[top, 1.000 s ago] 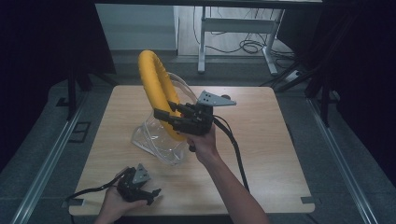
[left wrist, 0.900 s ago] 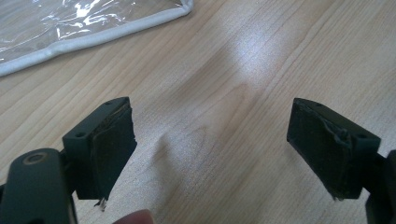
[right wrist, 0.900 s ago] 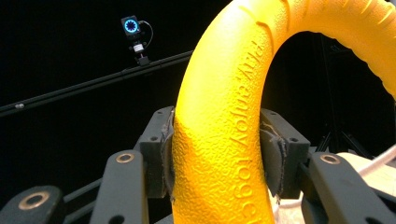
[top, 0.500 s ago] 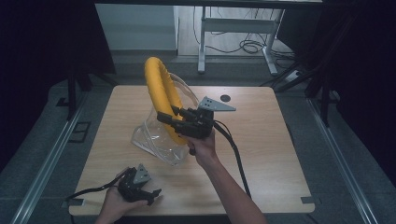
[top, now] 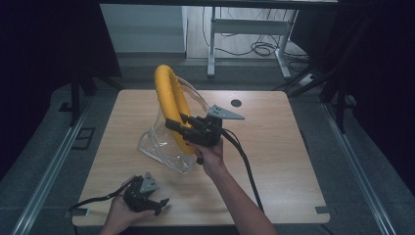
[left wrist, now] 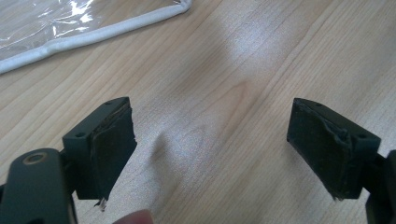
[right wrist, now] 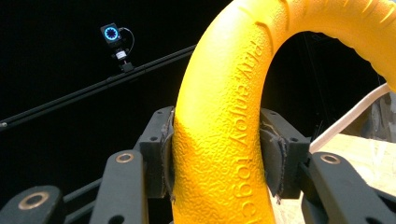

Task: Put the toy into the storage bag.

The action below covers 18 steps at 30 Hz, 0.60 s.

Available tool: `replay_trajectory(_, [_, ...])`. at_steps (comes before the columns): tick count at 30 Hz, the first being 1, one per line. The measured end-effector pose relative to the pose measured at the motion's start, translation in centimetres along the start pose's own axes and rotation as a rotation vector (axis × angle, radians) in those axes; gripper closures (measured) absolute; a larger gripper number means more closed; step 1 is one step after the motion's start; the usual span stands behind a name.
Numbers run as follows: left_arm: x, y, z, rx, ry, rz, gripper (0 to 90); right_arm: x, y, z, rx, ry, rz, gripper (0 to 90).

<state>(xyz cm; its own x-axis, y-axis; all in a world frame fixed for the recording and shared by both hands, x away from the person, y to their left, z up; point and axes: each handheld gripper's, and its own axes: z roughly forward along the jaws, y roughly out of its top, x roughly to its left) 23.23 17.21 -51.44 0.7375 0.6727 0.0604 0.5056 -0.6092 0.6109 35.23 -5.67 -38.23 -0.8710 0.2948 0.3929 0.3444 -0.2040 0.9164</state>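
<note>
A yellow textured ring stands upright with its lower part inside a clear plastic bag on the wooden table. My right gripper is shut on the ring; both pads press its sides and raised lettering runs along it. The bag's white rim shows at the right of the right gripper view. Near the table's front left edge my left gripper rests low in a hand, open, with only bare wood between its fingers. The bag's white-edged corner lies just ahead of it.
A small dark round mark sits on the table's far side. A black cable trails from the right gripper along the forearm. A metal desk frame and floor cables stand beyond the table. Dark rails flank both sides.
The right gripper has lowered the yellow ring a little, deeper into the clear bag. The left gripper has kept still at the front edge.
</note>
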Motion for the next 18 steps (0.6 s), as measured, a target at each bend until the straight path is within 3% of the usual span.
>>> replay_trajectory(4, [0.0, 0.0, 0.0, 0.002, -0.001, 0.001, 15.1, -0.2, -0.4, 0.0, -0.004, -0.008, 0.01, 50.3])
replay_trajectory(13, [0.0, 0.0, 0.1, 0.005, -0.002, 0.005, 15.1, -1.7, -2.1, 0.0, 0.002, -0.029, 0.088, 50.1])
replay_trajectory(18, [0.0, 0.0, 0.0, 0.004, -0.001, 0.002, 15.1, -1.9, -2.3, 0.2, 0.027, -0.043, 0.092, 49.8])
